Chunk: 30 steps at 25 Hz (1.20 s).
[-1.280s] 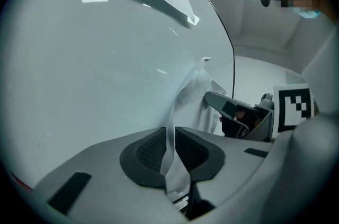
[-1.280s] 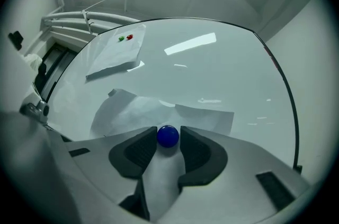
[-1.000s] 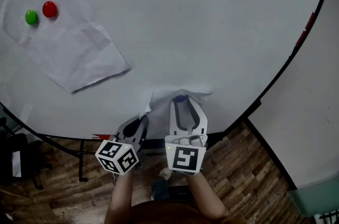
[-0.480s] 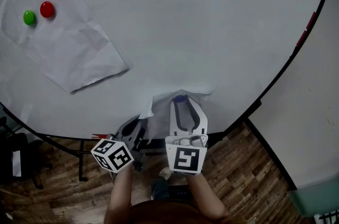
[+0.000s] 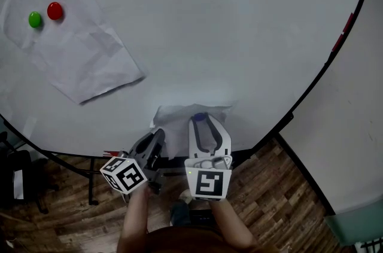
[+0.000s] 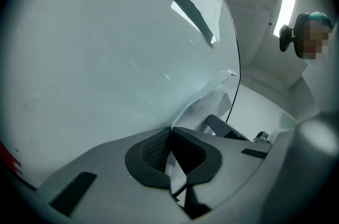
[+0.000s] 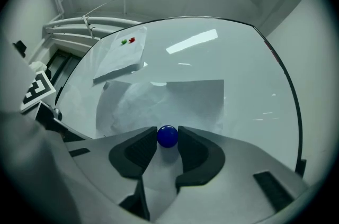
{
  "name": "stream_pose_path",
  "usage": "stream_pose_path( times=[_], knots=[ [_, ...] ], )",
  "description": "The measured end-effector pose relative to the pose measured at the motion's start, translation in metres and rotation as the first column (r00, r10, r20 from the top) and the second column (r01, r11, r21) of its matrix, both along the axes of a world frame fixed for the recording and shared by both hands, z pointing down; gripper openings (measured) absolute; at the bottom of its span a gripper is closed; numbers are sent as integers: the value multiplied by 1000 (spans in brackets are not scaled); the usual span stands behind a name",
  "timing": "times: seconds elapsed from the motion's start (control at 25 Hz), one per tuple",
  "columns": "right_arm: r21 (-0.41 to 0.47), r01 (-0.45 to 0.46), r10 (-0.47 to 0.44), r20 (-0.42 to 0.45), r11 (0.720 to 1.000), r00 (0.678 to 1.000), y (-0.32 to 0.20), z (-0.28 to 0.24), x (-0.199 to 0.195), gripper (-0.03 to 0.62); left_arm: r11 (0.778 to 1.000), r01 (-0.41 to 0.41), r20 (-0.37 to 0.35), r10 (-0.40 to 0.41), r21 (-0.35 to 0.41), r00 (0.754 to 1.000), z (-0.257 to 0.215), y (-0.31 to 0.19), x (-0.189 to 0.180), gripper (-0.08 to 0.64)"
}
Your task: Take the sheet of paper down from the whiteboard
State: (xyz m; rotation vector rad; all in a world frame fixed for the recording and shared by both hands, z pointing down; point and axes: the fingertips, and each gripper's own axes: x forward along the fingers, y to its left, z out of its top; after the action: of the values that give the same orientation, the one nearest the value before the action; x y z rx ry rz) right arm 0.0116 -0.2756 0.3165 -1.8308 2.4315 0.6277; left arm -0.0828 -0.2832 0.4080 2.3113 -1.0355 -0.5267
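Note:
A crumpled white sheet (image 5: 179,116) lies low on the whiteboard (image 5: 239,24). A blue magnet (image 5: 201,117) sits on it. My right gripper (image 5: 202,120) is shut on that blue magnet (image 7: 168,136), with a pad touching each side of it. My left gripper (image 5: 160,138) is shut on the sheet's left edge, and the paper (image 6: 204,109) runs out from between its closed pads (image 6: 153,151). In the right gripper view the sheet (image 7: 175,98) spreads out beyond the magnet.
A second sheet (image 5: 84,54) hangs at the board's upper left under a green magnet (image 5: 35,20) and a red magnet (image 5: 55,10). A red marker (image 5: 344,35) sits on the board's black right frame. Below are the stand's legs and wooden floor. A person (image 6: 312,40) stands beyond the board.
The left gripper has rolled with the paper's edge in it. The lower sheet's left side has come away and reaches further left. The right gripper has barely moved.

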Motion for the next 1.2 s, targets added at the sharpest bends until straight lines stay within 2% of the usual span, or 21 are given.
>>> stream_pose_path(
  times=[0.68,1.2],
  knots=[
    [-100,4,-5,-16,995,1000,3,18,9,137,999,18,-20,-19,-36,1000,5,7,-12,25],
    [-117,7,-7,-4,993,1000,5,24,14,137,996,66,-24,-67,-58,997,12,13,-33,25]
  ],
)
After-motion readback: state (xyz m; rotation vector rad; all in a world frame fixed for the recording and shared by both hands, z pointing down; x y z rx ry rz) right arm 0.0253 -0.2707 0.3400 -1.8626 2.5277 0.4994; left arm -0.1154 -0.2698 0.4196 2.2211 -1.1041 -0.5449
